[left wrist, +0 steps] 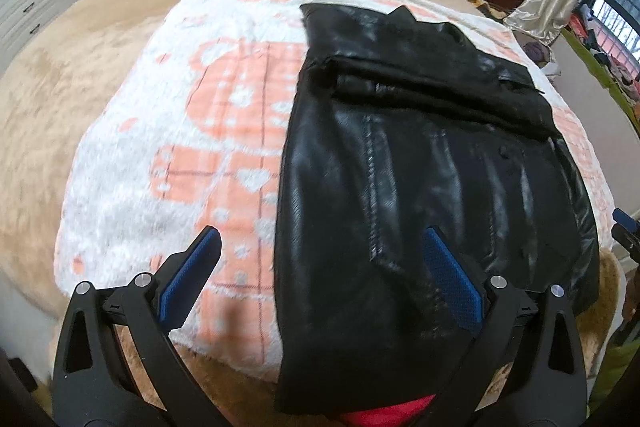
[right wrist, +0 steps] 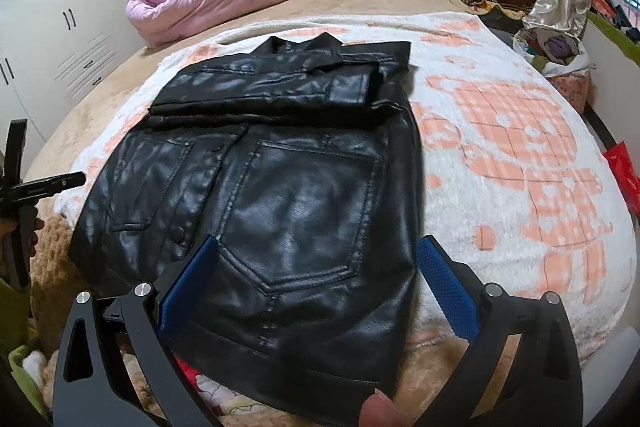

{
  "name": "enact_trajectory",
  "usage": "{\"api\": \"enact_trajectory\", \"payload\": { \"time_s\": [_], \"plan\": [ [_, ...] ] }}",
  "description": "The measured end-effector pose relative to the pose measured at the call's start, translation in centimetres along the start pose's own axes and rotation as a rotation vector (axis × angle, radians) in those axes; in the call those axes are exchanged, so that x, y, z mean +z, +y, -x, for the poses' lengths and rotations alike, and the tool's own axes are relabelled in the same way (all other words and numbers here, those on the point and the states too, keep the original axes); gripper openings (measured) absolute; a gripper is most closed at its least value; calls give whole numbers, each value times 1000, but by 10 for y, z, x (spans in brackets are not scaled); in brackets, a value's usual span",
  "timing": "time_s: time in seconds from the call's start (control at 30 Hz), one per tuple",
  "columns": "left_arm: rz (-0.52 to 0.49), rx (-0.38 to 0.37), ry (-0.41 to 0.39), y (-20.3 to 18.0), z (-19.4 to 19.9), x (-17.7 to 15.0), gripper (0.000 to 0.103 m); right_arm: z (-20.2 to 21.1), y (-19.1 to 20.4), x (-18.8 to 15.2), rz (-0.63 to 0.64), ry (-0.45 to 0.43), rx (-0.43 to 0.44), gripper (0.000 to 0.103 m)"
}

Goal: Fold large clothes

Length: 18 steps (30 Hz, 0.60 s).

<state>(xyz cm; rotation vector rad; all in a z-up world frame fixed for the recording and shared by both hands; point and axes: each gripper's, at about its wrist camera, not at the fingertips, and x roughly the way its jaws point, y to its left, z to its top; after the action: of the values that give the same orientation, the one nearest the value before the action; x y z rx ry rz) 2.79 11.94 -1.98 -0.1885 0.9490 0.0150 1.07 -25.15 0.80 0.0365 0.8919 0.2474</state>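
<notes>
Here the black leather jacket (right wrist: 280, 167) lies flat on the blanket (right wrist: 520, 147), sleeves tucked in; both claws, left gripper (left wrist: 320, 267) and right gripper (right wrist: 316, 267), gape wide over its hem, ready to grab and fold it.

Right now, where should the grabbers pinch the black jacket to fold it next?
Probably its near hem corners, coming from the bed's near edge. The black jacket lies flat with sleeves already folded across the top, and both open grippers, left gripper and right gripper, hover there.
</notes>
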Motion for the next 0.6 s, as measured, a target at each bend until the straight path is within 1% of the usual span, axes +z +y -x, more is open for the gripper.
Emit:
{"api": "enact_trajectory", "payload": {
  "time_s": [0.07, 0.17, 0.27, 0.43, 0.6],
  "plan": [
    [2, -1, 13, 1, -2, -3, 94, 0, -3, -3, -2, 4, 1, 99],
    [13, -40, 50, 3, -7, -11, 94, 0, -7, -8, -4, 15, 6, 99],
    [22, -61, 82, 5, -11, -20, 94, 0, -10, -12, -7, 28, 14, 99],
    [32, -54, 118, 9, -14, -33, 94, -2, -14, -23, -7, 55, 22, 99],
    [47, -71, 148, 13, -15, -44, 94, -4, -18, -31, -13, 90, 48, 99]
  ]
}}
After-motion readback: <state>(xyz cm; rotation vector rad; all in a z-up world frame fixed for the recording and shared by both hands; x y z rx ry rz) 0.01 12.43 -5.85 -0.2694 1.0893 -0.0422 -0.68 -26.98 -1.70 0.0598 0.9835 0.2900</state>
